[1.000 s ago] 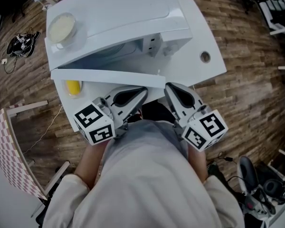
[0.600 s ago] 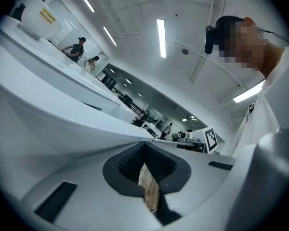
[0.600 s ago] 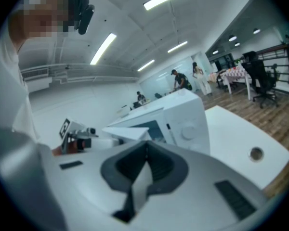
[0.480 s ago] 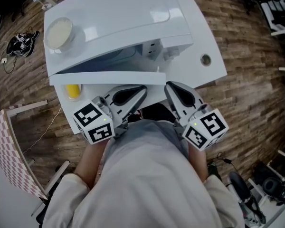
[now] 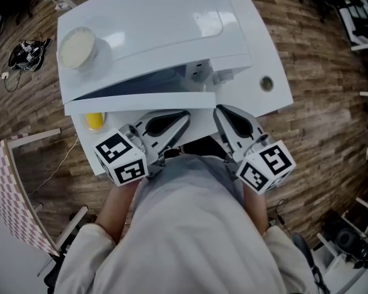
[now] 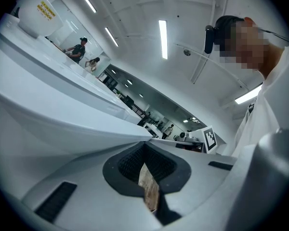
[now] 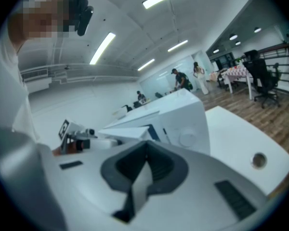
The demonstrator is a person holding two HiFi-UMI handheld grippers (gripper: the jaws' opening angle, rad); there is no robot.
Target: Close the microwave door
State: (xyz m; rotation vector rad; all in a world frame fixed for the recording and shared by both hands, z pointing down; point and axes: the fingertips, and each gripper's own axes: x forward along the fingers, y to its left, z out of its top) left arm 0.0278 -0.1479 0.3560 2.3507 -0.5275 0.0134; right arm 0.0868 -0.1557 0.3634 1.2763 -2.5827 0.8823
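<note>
Near the ajar microwave door (image 5: 141, 101), left gripper (image 5: 183, 119) and right gripper (image 5: 219, 111) hold fingers closed, empty.

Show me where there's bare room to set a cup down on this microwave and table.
Bare: the microwave top, right of the round container; and the table right of the microwave, around the cable hole. Crowded: the front strip, where the part-open door, a yellow object, the left gripper and the right gripper bunch together.

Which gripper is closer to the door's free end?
The right gripper: its tip lies by the free corner of the microwave door, while the left gripper sits further in along the door.
</note>
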